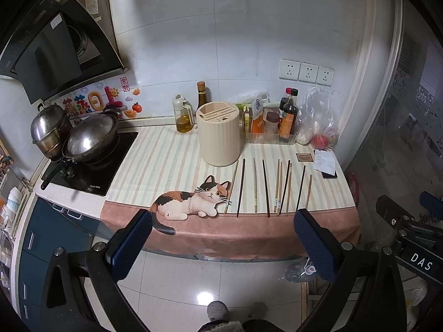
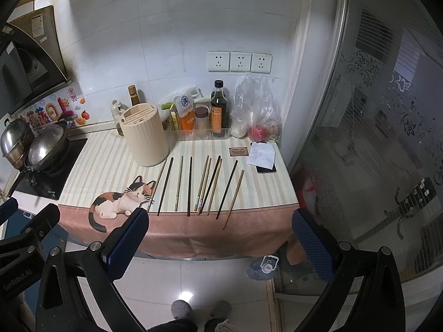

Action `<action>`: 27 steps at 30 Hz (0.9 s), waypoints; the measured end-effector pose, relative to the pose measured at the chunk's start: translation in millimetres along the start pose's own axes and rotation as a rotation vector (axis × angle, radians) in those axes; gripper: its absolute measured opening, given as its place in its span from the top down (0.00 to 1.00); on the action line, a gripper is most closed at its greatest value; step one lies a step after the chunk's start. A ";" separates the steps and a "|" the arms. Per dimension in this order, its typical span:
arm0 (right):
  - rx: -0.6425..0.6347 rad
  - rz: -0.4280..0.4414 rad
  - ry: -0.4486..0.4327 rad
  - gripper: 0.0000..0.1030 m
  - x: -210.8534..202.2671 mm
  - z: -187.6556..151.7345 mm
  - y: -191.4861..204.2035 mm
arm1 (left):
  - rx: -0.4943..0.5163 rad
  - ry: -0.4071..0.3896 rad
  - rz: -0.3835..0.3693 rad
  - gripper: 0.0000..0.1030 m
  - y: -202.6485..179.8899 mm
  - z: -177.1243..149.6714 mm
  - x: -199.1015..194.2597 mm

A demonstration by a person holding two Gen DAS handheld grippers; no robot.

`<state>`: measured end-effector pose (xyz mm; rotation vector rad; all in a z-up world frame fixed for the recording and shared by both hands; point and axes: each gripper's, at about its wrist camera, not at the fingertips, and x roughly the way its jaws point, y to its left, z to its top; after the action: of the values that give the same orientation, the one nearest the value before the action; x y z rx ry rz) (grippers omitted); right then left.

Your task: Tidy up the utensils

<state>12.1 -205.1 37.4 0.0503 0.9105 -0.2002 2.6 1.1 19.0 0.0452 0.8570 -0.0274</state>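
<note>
Several dark and light wooden chopsticks (image 1: 266,188) lie side by side on the striped cat-print cloth (image 1: 166,160), in front of a cream slotted utensil holder (image 1: 218,134). They also show in the right wrist view (image 2: 189,186), with the holder (image 2: 145,135) behind them at left. My left gripper (image 1: 223,221) is open and empty, held back from the counter's front edge. My right gripper (image 2: 220,221) is open and empty too, at the same distance; it shows at the right edge of the left wrist view (image 1: 409,221).
Pots (image 1: 88,138) sit on a black hob (image 1: 91,166) at left. An oil bottle (image 1: 183,114), a tray of condiment bottles (image 1: 277,127), a plastic bag (image 1: 321,121) and a phone under paper (image 1: 328,166) line the back and right. A glass door (image 2: 373,138) stands right.
</note>
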 end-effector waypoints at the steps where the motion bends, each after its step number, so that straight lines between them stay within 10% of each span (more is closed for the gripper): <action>1: 0.001 0.002 0.000 0.00 0.4 -1.0 -0.1 | 0.000 -0.001 -0.001 0.00 -0.2 0.6 -0.3; 27: 0.005 0.001 -0.022 0.00 -7.1 1.4 1.4 | 0.000 -0.011 -0.008 0.00 -0.9 11.0 -3.9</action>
<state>9.2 -202.8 43.8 0.0530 0.8882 -0.2014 8.3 -0.3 29.1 0.0412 0.8467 -0.0348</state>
